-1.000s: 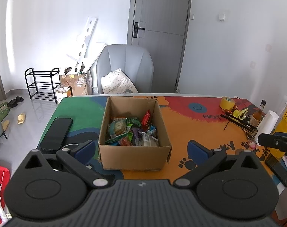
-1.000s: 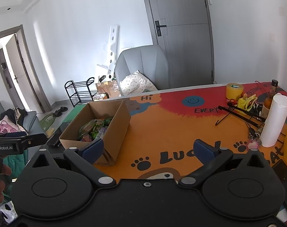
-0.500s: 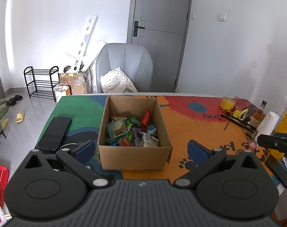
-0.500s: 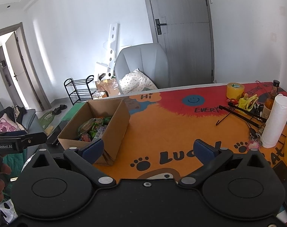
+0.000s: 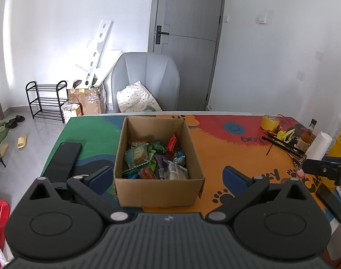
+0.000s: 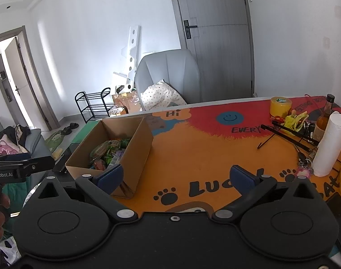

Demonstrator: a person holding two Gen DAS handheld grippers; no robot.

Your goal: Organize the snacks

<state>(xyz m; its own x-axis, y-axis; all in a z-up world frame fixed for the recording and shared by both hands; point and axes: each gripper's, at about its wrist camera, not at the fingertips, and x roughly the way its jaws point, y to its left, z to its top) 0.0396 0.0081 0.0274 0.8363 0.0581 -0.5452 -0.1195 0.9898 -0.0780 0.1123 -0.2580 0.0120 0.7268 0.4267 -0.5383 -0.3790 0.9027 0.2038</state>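
Snacks (image 5: 155, 160): mixed wrapped packets, heaped loose inside open cardboard box (image 5: 158, 188) on counter (image 6: 192, 157), near left. Left hand-held gripper (image 5: 168, 176): spread apart, empty, facing box. Right hand-held gripper (image 6: 177, 178): spread apart, empty, right of box. Stage: fits either sorting pending or packing done.

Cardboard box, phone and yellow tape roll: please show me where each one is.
cardboard box (image 5: 158, 189), left wrist view, on its front wall.
phone (image 5: 63, 161), left wrist view, middle of its screen.
yellow tape roll (image 6: 280, 107), right wrist view, on its side.
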